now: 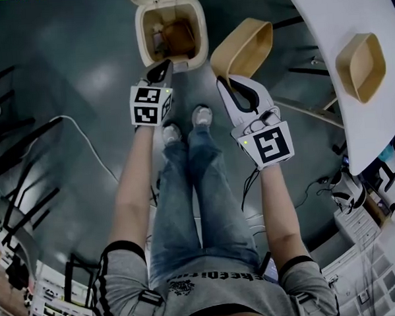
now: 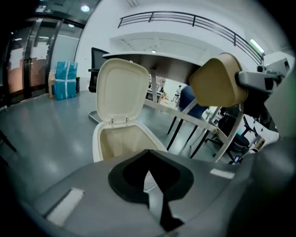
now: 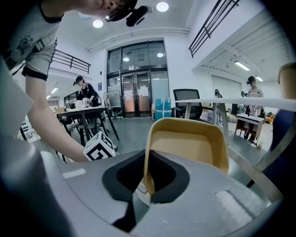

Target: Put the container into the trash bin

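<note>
Grey floor [image 1: 82,94]: one open trash bin [image 1: 201,45], two tan containers. The right gripper [image 1: 223,81] pinches the held container [image 1: 244,49] by its rim; the spare container [image 1: 361,66] sits on the white table [image 1: 315,16]. The left gripper [image 1: 164,66] has its jaws pressed together, empty. The right gripper view misses the bin.

The trash bin [image 1: 201,35] is cream and the container [image 1: 244,47] tan. The left tool [image 1: 161,70] and right tool [image 1: 226,83] are grey with black pads, and their cubes [image 1: 150,105] carry black-and-white squares. The desk [image 1: 322,22] is white, the floor [image 1: 81,74] dark grey-blue and the jeans [image 1: 200,200] blue.

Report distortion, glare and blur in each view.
Head view: fisheye bend, soft glare on the floor. Left gripper view: dark vignetted corners, the bin slightly soft. Right gripper view: ceiling lights flare, the container sharp.
</note>
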A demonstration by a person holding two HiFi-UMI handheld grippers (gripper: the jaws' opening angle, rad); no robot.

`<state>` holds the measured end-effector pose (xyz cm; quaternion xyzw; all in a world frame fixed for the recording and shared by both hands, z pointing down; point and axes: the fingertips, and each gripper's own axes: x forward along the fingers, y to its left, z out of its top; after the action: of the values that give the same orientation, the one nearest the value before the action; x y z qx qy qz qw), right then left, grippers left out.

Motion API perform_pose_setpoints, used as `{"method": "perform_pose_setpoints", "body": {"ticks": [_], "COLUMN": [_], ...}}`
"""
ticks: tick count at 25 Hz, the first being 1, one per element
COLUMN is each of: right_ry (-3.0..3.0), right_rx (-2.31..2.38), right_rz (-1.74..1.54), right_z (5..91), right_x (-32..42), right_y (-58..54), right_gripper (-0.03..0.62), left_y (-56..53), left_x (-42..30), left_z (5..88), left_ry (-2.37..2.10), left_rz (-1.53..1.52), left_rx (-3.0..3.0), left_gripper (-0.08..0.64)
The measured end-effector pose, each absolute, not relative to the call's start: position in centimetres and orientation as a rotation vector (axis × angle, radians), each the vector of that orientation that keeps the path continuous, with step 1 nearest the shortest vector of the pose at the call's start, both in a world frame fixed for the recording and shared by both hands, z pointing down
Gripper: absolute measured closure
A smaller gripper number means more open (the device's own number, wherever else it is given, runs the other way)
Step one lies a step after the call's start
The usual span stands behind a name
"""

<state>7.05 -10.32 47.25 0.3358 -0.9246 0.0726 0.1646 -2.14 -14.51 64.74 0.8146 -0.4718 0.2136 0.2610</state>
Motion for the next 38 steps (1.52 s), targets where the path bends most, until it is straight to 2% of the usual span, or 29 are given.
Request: {"method": "perform_pose_setpoints", "body": {"ticks": [11,21,38], "right_ry": [-2.629,-2.652,-2.603], "right_rx": [0.885,0.827,0.51], "right_rz": [0.217,0.193,0.11], "right_z": [46.4,45.2,49.4], "right_x": [5.1,2.6,-1.1], "right_y": [-10.7,-11.5,-12.1], "right_gripper": [0.578,0.58,0.583], "left_y": [-15.6,-15.7,-14.7], "left_x": [-4.4,-7.1,-11.0], "left_z": [53.7,46.2,43.5], "left_ry": [-1.394,-1.501,-1.644], "left_rz": [0.281,0.127,0.076], "left_rx": [2.366,2.457,2.44], "left_gripper": [0.557,0.548,0.548]}}
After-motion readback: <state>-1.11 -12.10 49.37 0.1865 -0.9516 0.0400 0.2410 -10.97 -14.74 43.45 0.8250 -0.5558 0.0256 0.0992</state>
